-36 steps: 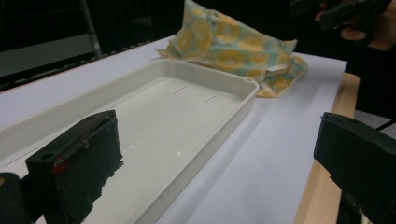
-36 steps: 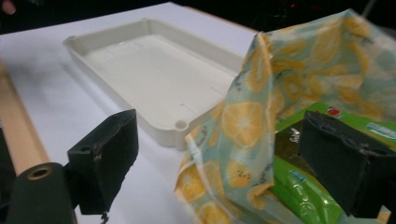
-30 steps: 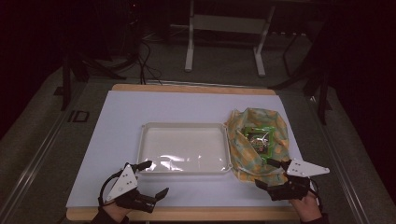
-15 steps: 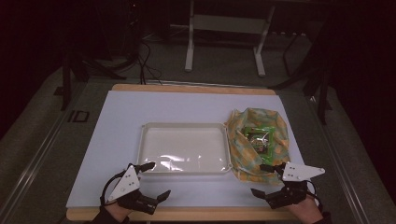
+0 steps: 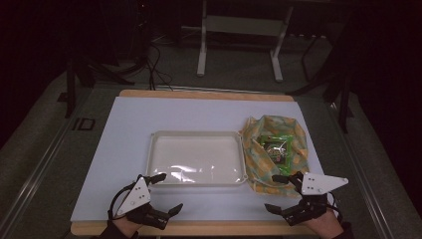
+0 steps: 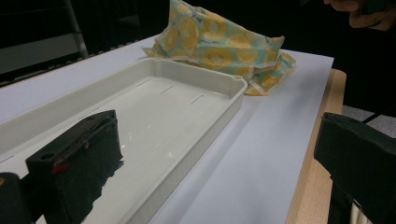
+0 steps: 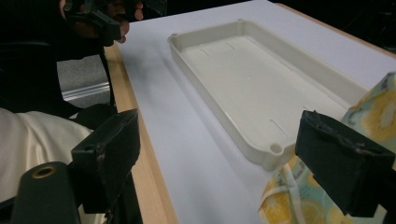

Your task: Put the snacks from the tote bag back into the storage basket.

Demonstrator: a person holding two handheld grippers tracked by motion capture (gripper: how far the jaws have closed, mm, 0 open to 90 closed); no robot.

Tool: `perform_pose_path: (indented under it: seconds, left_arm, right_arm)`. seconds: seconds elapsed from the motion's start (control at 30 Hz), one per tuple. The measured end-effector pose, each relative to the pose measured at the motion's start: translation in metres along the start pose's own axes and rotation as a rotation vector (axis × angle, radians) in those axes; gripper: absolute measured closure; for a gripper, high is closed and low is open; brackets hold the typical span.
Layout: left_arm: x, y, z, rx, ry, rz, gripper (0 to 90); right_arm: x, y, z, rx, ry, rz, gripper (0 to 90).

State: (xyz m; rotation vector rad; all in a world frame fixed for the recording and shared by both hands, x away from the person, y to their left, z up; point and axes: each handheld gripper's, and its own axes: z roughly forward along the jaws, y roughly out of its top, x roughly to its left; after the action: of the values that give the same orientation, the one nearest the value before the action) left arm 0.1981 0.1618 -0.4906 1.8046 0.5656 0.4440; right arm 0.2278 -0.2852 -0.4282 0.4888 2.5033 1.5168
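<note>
Right gripper [image 5: 278,193] has backed off the yellow cloth bag [image 5: 276,149] toward the tabletop [image 5: 199,112] edge; both grippers' fingers released, holding nothing. Regrasp likely next.

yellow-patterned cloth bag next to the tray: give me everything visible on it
The cloth bag is soft fabric, pale blue-green with yellow round prints and light seam edging. It lies crumpled and open-topped on the white sheet, against the right end of the white tray. In the high view a green packet shows in its opening; its details are too small to tell. The right gripper hovers open at its near edge; contact is unclear.
</note>
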Motion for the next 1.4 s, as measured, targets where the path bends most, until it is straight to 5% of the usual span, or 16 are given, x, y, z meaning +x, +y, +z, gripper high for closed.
perform_pose_path:
  seconds: [0.47,1.4]
  left_arm:
    - [-0.001,0.001,0.001,-0.003,-0.015,0.005,1.2]
    - [-0.002,0.001,0.002,0.000,-0.026,0.008,1.2]
  right_arm:
    - [-0.005,0.032,-0.011,-0.027,-0.032,-0.072,14.7]
    - [-0.042,0.054,-0.031,-0.099,-0.190,-0.059,15.6]
